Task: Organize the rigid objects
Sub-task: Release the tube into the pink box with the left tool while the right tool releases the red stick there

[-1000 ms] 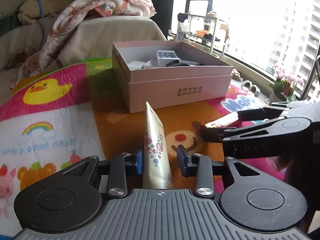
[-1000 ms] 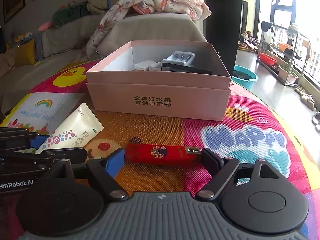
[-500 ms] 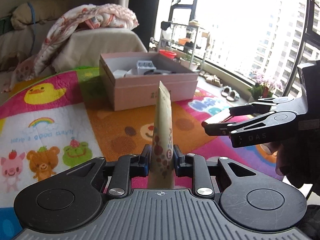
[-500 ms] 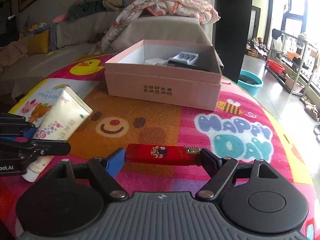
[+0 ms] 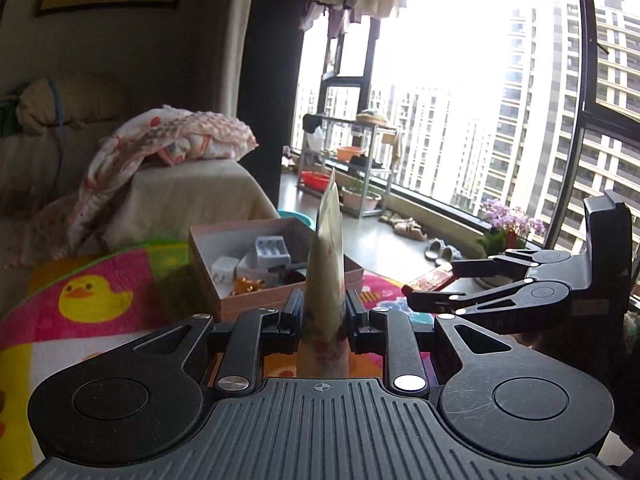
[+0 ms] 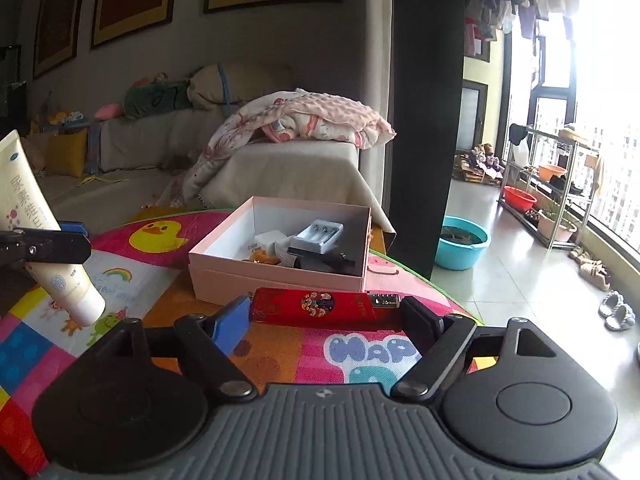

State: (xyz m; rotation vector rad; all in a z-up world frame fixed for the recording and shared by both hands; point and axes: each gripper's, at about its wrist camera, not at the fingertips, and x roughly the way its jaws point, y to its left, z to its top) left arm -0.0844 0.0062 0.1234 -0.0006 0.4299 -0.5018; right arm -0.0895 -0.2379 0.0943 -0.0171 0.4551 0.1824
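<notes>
1. Left wrist view first: the left gripper point(image 5: 323, 314) is clamped tight on a cream tube point(image 5: 326, 276), its jaws pinching the soft body so the flat crimped end stands up on edge. The tube's skin looks smooth and slightly glossy, printed with small dots and red characters. It is held clear of the mat, on the near side of the pink box point(image 5: 256, 300).
2. From the right wrist view, the right gripper point(image 6: 324, 314) grips a red rectangular stick point(image 6: 316, 306) endwise, one pad on each short end. It is hard-shelled and shiny, with a round flowered emblem and a metal fitting at one end. It too is in the air, just short of the pink box's near wall.
3. That box is open-topped cardboard, matte pink outside and white inside. It already holds a grey battery charger point(image 6: 318, 236), white blocky adaptors, a black flat item and something small and orange.
4. My reading: both pickups are done and the carry to the box is under way.
5. Next, each gripper needs to come over the rim above a free patch, the left-hand inner side looks barest, then lower and let go. The two should go in turn so they do not collide.
6. The box sits on a bright, padded play mat point(image 6: 160, 240) with a duck print.
</notes>
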